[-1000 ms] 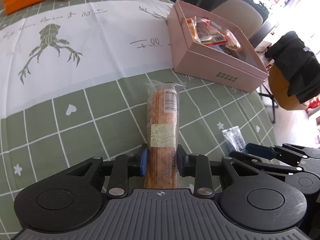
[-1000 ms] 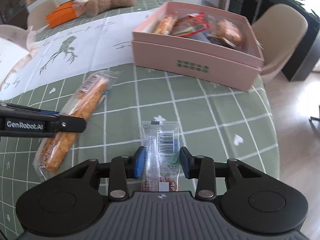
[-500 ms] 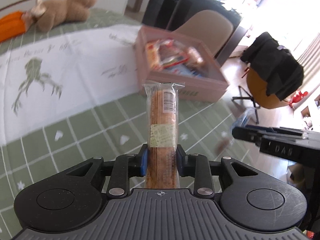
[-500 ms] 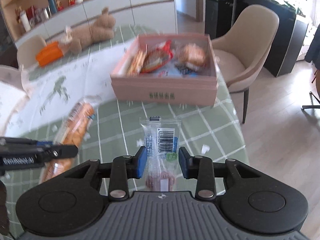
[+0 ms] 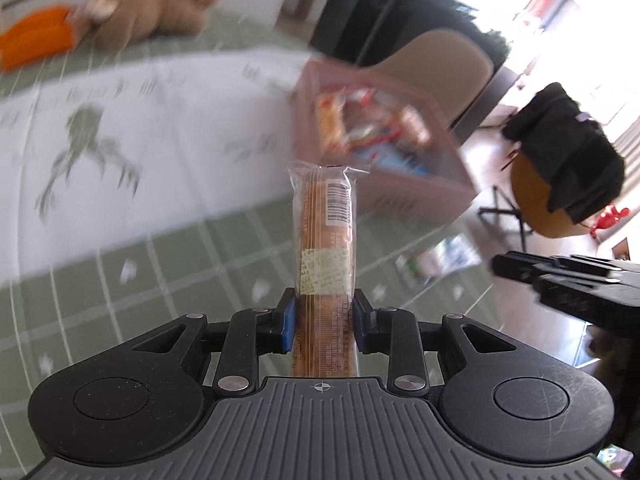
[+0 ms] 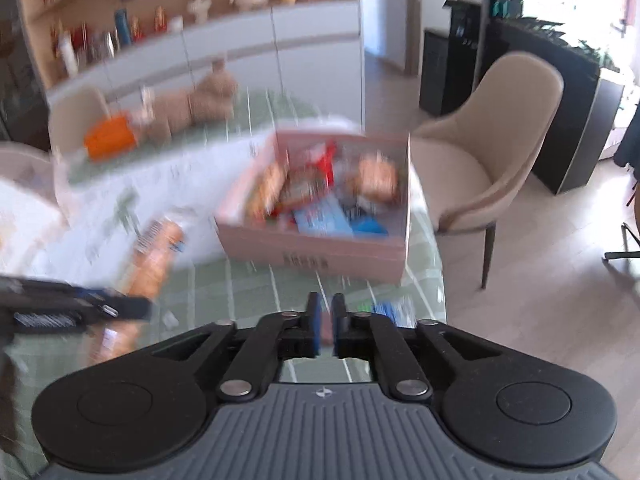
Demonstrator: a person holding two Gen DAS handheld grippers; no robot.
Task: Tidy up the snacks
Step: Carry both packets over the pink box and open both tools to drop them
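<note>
My left gripper (image 5: 323,312) is shut on a long orange snack pack (image 5: 324,232), which it holds clear of the green checked table and which points at the pink snack box (image 5: 384,148). In the right wrist view that box (image 6: 316,248) is open and holds several snacks. The jaws of my right gripper (image 6: 326,312) are closing, with only a thin slit left and no packet sticking out ahead of them. The small clear packet (image 6: 394,310) shows blurred just right of the right finger, low over the table. The left wrist view has it (image 5: 436,258) in front of the right gripper (image 5: 500,268).
A brown plush toy (image 5: 160,12) and an orange item (image 5: 32,44) lie at the table's far end on a white runner (image 5: 120,120). A beige chair (image 6: 492,160) stands past the box at the table's right edge. A dark jacket (image 5: 568,152) hangs over another chair.
Both grippers have risen from the table, the left lifting the long snack with it. The right jaws have come nearly together, and the small packet is no longer between them.
</note>
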